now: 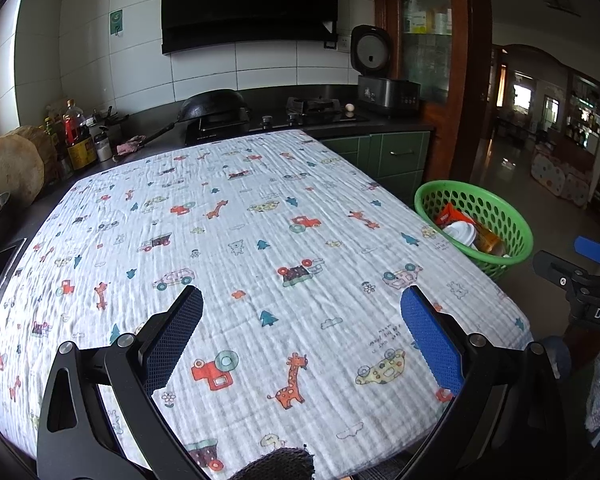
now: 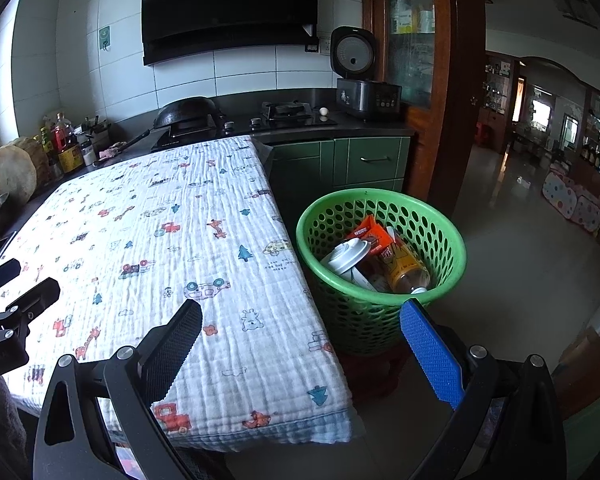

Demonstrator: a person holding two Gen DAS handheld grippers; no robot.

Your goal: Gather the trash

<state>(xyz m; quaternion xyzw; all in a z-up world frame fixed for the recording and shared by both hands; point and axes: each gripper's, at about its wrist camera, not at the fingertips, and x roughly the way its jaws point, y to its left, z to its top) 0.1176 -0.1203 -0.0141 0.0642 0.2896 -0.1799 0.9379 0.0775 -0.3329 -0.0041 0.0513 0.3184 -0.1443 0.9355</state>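
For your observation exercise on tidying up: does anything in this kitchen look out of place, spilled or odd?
Nothing spilled. The trash sits inside the green basket: a white cup, an orange wrapper and a bottle. One small oddity: a loose egg rests on the counter beside the stove. Both grippers are open and hold nothing.

Legible text is limited. In the left wrist view, the white letters "DAS" appear on the black body of the right hand-held gripper [image 1: 598, 312] at the right edge; the word is cut off by the frame. The printed cloth [image 1: 260, 280] on the worktop carries small handwritten-style lines near its right edge, too small to read. The orange wrapper [image 2: 366, 234] in the green basket [image 2: 452, 248] bears print that cannot be made out.
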